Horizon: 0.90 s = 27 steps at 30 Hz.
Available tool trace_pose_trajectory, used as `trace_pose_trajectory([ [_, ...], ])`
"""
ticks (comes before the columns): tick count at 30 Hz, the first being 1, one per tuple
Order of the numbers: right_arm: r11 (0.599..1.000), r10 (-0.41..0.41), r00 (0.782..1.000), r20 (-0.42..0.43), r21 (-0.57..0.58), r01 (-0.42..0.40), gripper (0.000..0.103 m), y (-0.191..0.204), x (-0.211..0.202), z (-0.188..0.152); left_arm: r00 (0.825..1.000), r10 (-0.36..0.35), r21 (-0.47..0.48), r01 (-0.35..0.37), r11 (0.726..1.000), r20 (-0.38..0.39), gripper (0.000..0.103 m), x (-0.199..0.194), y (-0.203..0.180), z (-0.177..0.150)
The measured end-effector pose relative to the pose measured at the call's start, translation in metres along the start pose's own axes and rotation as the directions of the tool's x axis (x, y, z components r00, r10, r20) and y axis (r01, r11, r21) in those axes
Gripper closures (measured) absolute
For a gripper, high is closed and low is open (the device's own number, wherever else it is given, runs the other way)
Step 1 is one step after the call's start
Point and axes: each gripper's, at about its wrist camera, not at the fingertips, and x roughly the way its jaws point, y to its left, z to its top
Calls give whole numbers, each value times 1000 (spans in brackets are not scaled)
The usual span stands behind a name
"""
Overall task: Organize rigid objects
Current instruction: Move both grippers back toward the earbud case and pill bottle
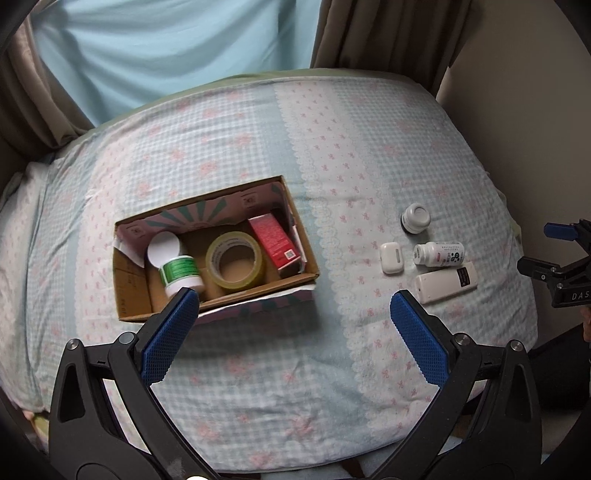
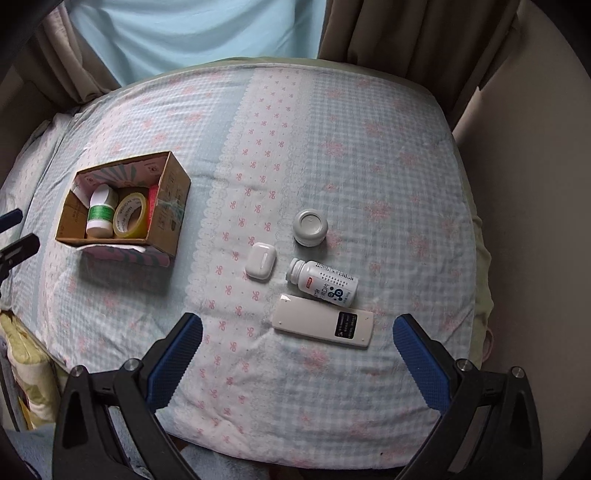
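An open cardboard box (image 1: 310, 271) (image 2: 173, 206) lies on the bed. It holds a green-labelled white bottle (image 1: 179, 271) (image 2: 99, 216), a tape roll (image 1: 234, 262) (image 2: 129, 219) and a red carton (image 1: 275, 240). To its right on the bedspread lie a small white jar (image 2: 311, 227) (image 1: 415, 218), a white earbud case (image 2: 261, 262) (image 1: 391, 257), a white pill bottle (image 2: 323, 282) (image 1: 439, 253) and a white remote (image 2: 321, 323) (image 1: 445, 282). My left gripper (image 1: 291, 306) is open and empty, above the box's near edge. My right gripper (image 2: 297, 328) is open and empty, just short of the remote.
The bed (image 2: 332, 129) has a blue-and-white checked cover with pink bows. Curtains (image 2: 388, 33) hang behind it and a wall (image 2: 535, 147) stands at the right. A folded yellow blanket (image 2: 26, 369) lies beside the bed at the lower left.
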Motion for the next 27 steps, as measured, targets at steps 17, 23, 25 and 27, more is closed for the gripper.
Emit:
trace_pose_trajectory([
  [17, 809, 26, 997, -74, -584, -64, 5, -46, 116, 2, 979, -60, -60, 49, 997, -195, 0, 150, -125, 15],
  [23, 726, 61, 993, -97, -679, -111, 14, -43, 163, 8, 962, -94, -97, 71, 993, -256, 1, 225, -145, 9],
  [25, 702, 67, 992, -109, -701, -124, 16, -40, 179, 7, 960, -92, -107, 66, 992, -265, 2, 247, -150, 7],
  [27, 675, 69, 993, -98, -728, -119, 19, -38, 193, 5, 957, -97, -130, 63, 990, -274, 3, 264, -152, 5],
])
